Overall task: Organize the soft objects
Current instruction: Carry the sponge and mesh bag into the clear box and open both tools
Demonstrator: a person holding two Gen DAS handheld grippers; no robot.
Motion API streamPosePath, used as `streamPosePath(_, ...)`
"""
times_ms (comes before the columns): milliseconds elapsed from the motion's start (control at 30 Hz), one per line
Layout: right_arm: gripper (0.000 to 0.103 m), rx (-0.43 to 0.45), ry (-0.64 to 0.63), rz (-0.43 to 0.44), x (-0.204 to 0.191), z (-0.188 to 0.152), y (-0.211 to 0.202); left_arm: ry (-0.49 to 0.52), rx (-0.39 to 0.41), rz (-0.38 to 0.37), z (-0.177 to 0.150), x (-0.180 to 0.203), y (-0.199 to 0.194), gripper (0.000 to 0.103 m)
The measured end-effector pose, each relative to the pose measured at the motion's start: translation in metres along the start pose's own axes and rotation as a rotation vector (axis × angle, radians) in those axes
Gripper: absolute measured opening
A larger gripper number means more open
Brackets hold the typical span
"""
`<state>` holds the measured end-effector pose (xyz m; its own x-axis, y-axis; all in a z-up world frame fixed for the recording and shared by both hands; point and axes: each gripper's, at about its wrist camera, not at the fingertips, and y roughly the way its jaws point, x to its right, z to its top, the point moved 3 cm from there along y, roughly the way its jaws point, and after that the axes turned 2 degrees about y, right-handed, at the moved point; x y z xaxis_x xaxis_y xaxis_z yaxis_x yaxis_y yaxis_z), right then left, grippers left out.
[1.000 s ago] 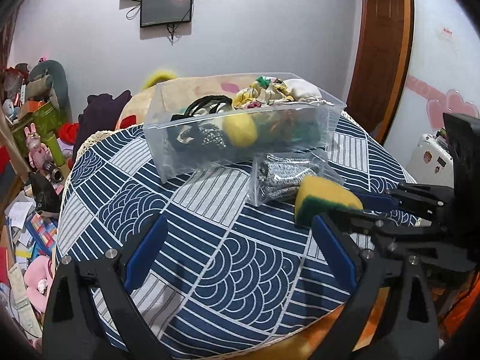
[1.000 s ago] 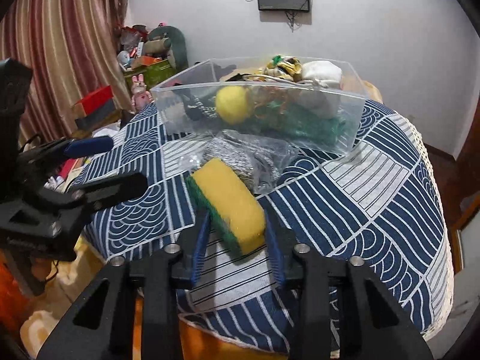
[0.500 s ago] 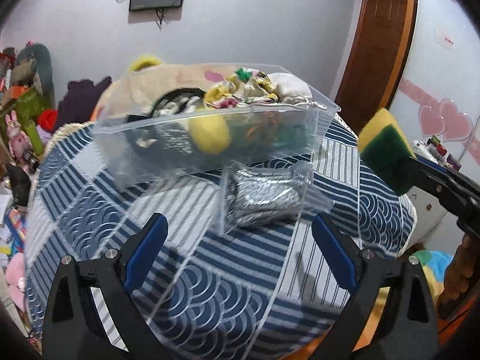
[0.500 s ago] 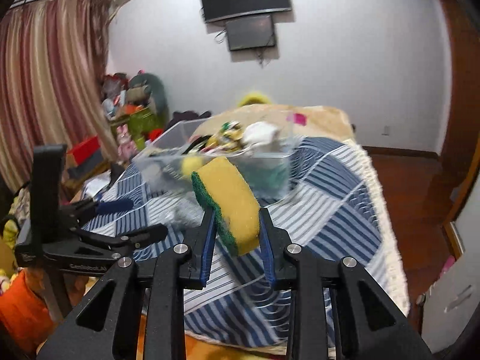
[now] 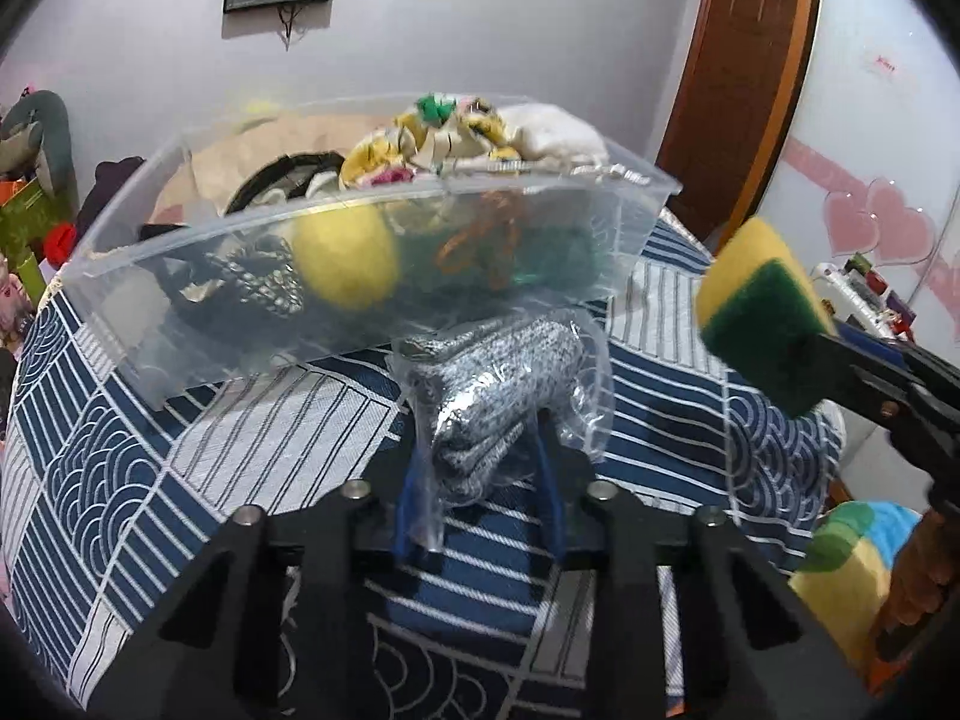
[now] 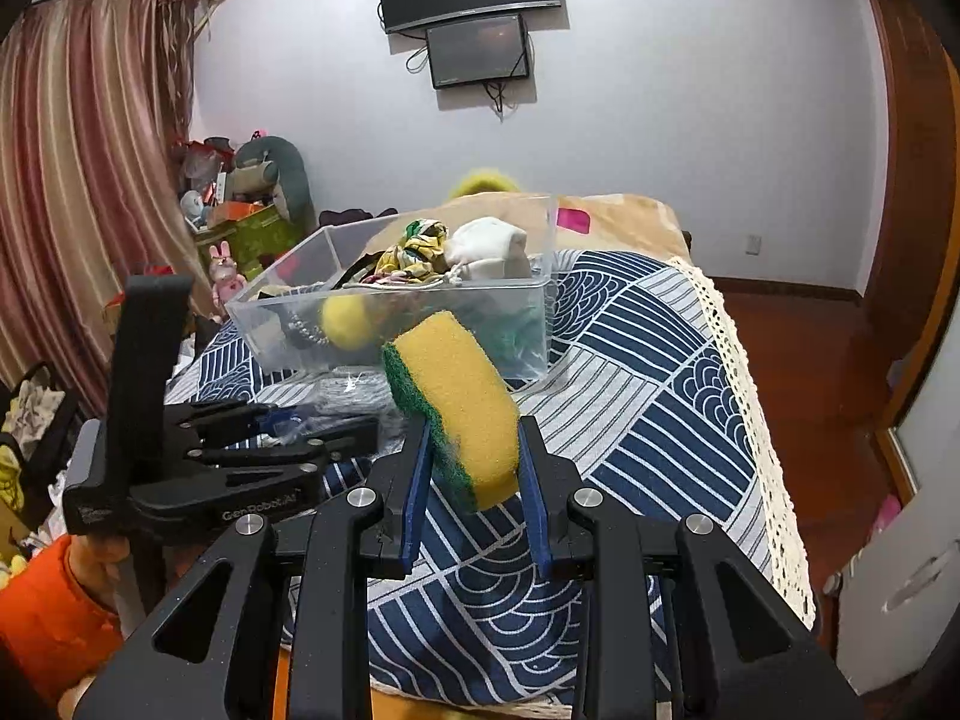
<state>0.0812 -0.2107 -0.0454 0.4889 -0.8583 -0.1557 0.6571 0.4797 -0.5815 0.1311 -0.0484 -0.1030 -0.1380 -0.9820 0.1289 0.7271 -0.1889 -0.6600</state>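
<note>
On the blue-and-white patterned tablecloth (image 5: 180, 468), the left gripper (image 5: 480, 480) clamps a grey cloth in a clear plastic bag (image 5: 504, 396). Just ahead stands the full clear plastic bin (image 5: 120, 324). The right gripper (image 6: 474, 480) holds a yellow-and-green sponge (image 6: 462, 396) aloft before it.

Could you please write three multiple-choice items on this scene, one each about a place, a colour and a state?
1. Where does the bagged grey cloth lie?
A. in the clear bin
B. on the patterned cover in front of the clear bin
C. on the floor

2. What colours is the sponge?
A. pink and white
B. blue and grey
C. yellow and green

3. How are the right tongs?
A. shut on the sponge
B. open
C. out of view

Key: B, it rests outside the clear bin, between the left tongs; C, yellow foam with a green scouring layer; A, both pads press the sponge, held in the air.
</note>
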Motion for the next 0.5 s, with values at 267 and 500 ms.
streamPosePath(267,0.025,0.024,-0.021,-0.016,-0.004,0.015,0.000,-0.002,0.123,0.051,0.004,-0.009,-0.055,0.028)
streamPosePath(500,0.025,0.091,-0.047,-0.048,-0.010,0.045,0.001,-0.059,0.236,0.088,0.032,-0.042,-0.093,0.029)
